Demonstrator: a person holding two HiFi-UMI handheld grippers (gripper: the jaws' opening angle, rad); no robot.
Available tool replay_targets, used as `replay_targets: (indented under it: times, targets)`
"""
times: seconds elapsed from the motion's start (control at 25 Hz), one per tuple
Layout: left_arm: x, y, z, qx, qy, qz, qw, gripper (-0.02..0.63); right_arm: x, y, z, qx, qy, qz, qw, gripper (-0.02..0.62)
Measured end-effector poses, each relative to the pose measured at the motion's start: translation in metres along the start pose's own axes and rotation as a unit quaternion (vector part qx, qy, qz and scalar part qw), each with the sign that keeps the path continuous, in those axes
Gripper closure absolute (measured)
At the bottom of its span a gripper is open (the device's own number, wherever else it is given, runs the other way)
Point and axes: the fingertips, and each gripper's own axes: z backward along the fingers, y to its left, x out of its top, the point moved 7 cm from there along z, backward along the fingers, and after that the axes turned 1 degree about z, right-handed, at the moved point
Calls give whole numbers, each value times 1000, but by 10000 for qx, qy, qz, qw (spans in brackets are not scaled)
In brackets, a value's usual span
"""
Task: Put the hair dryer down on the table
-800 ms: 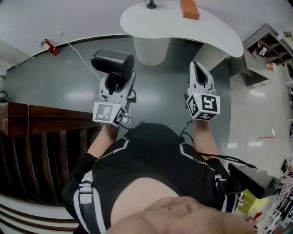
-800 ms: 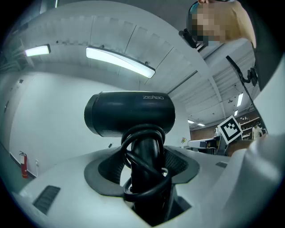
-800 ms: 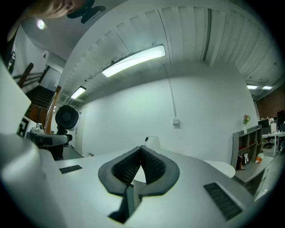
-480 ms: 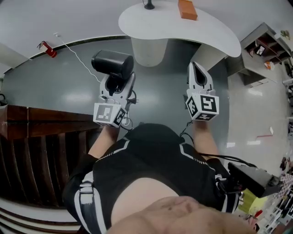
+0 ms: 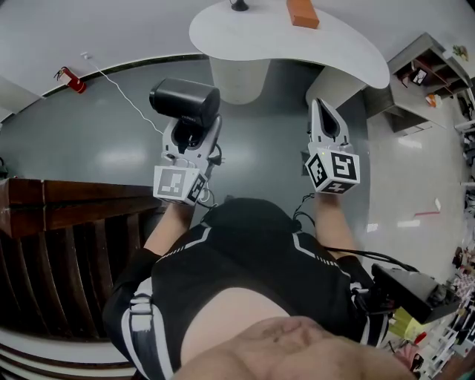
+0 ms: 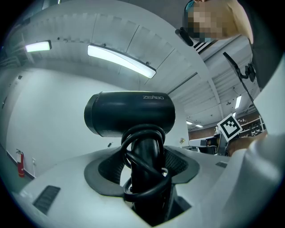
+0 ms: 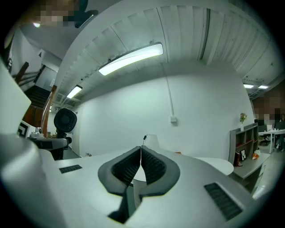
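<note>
Little has changed over the last moment – the hair dryer (image 5: 185,100) sits in the same hold, and only the room has slid a touch across the head view. The white surface (image 5: 334,52) and the orange box (image 5: 300,12) on it have drifted slightly left, and so has the red fire extinguisher (image 5: 63,74) by the far wall. That reads as the person turning or stepping a little, not as any move to set the hair dryer down.

The left gripper (image 5: 189,137) is pinching the hair dryer by its handle, with the jaws standing fairly wide on either side of it. The black cord (image 6: 147,187) is looped round the handle between the pads, and the barrel lies crosswise above the jaws. The right gripper (image 5: 320,111) is pressed together with nothing between its pads, and it points toward the near edge of the surface.

The hair dryer is in the air over the grey floor (image 5: 111,148), short of the surface's near edge and to its left. My judgement is that the task is barely begun – the carry to the surface comes first, and the release has not started.
</note>
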Motion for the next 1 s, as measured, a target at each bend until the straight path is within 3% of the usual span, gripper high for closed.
replay_targets:
  times: [0.2, 0.4, 1.0]
  targets:
    - [-6, 14, -4, -66, -23, -44, 10000, 321, -6, 5, -2, -94, -61, 16, 9999, 568]
    - [-9, 23, -17, -122, 8, -51, 9999, 321, -17, 1, -20, -136, 247, 137, 9995, 568]
    - [-12, 16, -126, 110, 116, -223, 9996, 321, -13, -86, -115, 244, 72, -66, 9997, 568]
